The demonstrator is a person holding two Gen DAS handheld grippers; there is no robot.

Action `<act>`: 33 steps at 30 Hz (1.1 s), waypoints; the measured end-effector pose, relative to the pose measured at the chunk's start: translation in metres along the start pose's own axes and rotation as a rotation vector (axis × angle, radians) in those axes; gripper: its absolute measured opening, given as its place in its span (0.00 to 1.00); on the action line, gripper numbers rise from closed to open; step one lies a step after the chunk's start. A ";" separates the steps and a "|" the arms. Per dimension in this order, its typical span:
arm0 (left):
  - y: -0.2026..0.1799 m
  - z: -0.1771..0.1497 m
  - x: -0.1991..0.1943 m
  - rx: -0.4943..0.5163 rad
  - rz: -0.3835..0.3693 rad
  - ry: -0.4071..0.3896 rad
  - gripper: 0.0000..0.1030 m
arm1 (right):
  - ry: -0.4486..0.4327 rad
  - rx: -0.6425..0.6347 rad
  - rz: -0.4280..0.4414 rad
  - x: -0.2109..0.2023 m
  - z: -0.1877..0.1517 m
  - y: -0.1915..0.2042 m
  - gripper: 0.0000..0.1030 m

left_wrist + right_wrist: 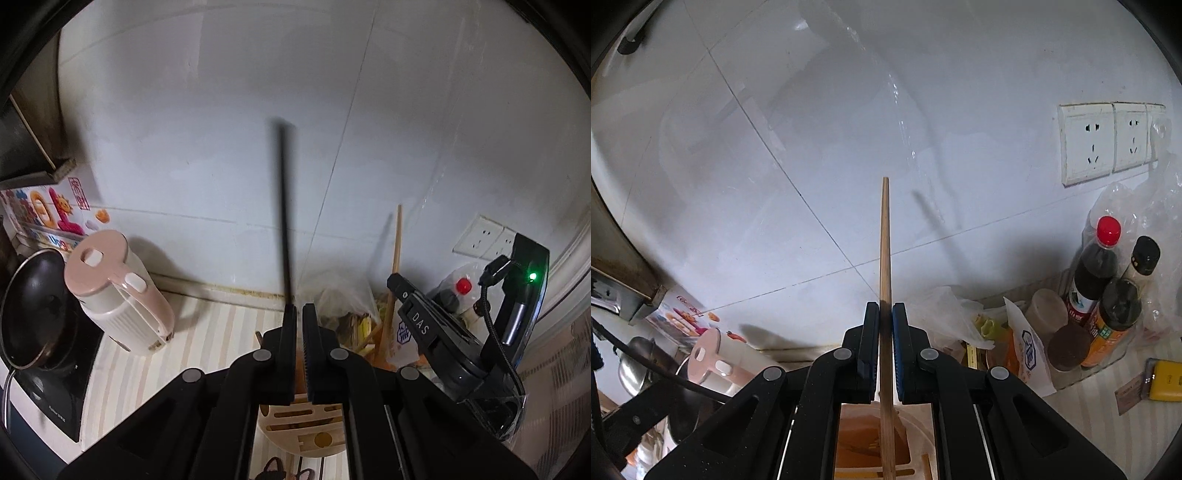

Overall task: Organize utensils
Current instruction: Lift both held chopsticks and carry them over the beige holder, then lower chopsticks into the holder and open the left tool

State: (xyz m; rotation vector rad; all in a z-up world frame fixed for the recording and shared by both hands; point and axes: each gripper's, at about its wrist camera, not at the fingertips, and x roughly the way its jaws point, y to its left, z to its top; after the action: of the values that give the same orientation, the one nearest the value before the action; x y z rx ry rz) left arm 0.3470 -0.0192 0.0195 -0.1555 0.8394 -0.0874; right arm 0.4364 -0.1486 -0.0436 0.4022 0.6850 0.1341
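Observation:
My left gripper (299, 308) holds a thin black utensil handle (283, 206) that stands upright against its left finger; a narrow gap shows between the pads. Below it is a beige wooden utensil holder (303, 428) with slots. My right gripper (885, 306) is shut on a wooden stick handle (885, 236) that stands upright and runs down into the holder's compartment (871, 439). The right gripper (443, 332) and its wooden handle (397, 236) also show in the left wrist view at the right.
A pink kettle (118, 291) and a black pan (33, 306) on a cooktop stand at left. Sauce bottles (1097, 269), jars and plastic bags (953, 314) crowd the right corner. Wall sockets (1087, 142) are on the tiled wall. A yellow object (1165, 380) lies at right.

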 end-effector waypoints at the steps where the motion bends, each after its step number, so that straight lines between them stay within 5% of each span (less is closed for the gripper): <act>1: 0.001 -0.001 0.003 -0.001 -0.002 0.008 0.01 | -0.008 0.003 0.001 0.000 -0.001 -0.001 0.07; 13: 0.015 -0.005 0.007 -0.030 -0.002 0.017 0.01 | -0.177 -0.032 0.098 -0.019 -0.012 0.014 0.07; 22: 0.053 -0.031 0.020 -0.102 0.125 0.062 0.08 | -0.252 -0.113 0.084 -0.012 -0.039 0.020 0.07; 27: 0.072 -0.052 0.029 -0.148 0.173 0.080 0.57 | -0.292 -0.161 0.054 -0.015 -0.056 0.017 0.07; 29: 0.075 -0.058 0.031 -0.156 0.180 0.083 0.59 | -0.305 -0.176 0.053 -0.020 -0.060 0.016 0.07; 33: 0.079 -0.068 0.036 -0.157 0.183 0.091 0.76 | -0.308 -0.194 0.060 -0.031 -0.063 0.014 0.08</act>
State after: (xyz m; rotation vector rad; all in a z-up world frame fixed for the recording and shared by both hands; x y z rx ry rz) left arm 0.3214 0.0471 -0.0647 -0.2226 0.9480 0.1445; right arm 0.3723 -0.1238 -0.0636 0.2493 0.3523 0.1895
